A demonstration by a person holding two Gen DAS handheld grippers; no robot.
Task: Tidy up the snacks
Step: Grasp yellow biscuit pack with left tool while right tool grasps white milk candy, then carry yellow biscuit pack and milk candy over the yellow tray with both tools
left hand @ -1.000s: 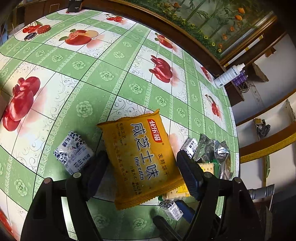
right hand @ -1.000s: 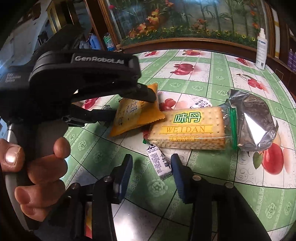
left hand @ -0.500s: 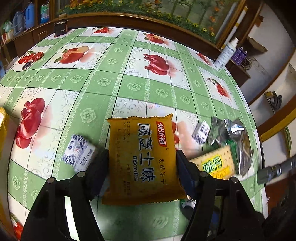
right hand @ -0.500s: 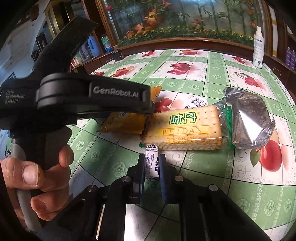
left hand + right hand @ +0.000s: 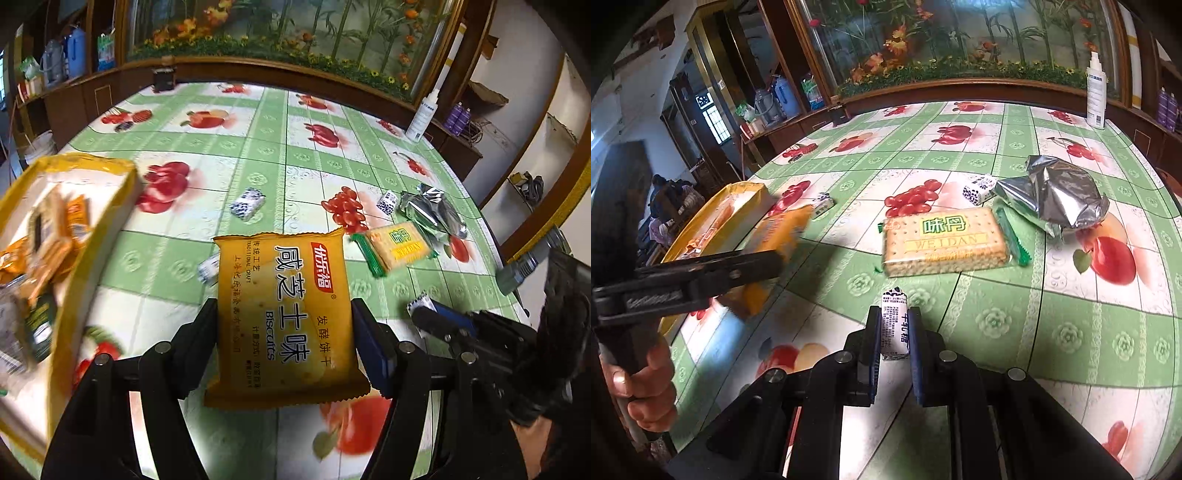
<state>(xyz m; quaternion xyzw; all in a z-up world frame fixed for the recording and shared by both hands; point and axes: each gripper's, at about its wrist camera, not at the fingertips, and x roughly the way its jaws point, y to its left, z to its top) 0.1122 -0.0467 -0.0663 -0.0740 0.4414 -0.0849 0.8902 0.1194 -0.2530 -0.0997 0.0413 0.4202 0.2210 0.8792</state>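
My left gripper (image 5: 282,317) is shut on an orange biscuit packet (image 5: 284,314) and holds it above the table, right of a yellow box (image 5: 66,258) with snacks inside. In the right wrist view the packet (image 5: 779,236) and box (image 5: 716,218) show at left. My right gripper (image 5: 894,325) is shut on a small white nougat candy (image 5: 895,328), lifted off the table. A Weidan cracker pack (image 5: 945,242) and a silver foil bag (image 5: 1056,192) lie ahead of it.
Small white-and-blue candies (image 5: 247,203) (image 5: 979,188) lie on the green fruit-print tablecloth (image 5: 997,314). A white spray bottle (image 5: 1095,92) stands at the far right edge. A wooden ledge with a flower panel (image 5: 960,81) borders the back.
My left gripper lifted the orange packet and swung left toward the yellow box. My right gripper closed on the nougat candy and raised it.
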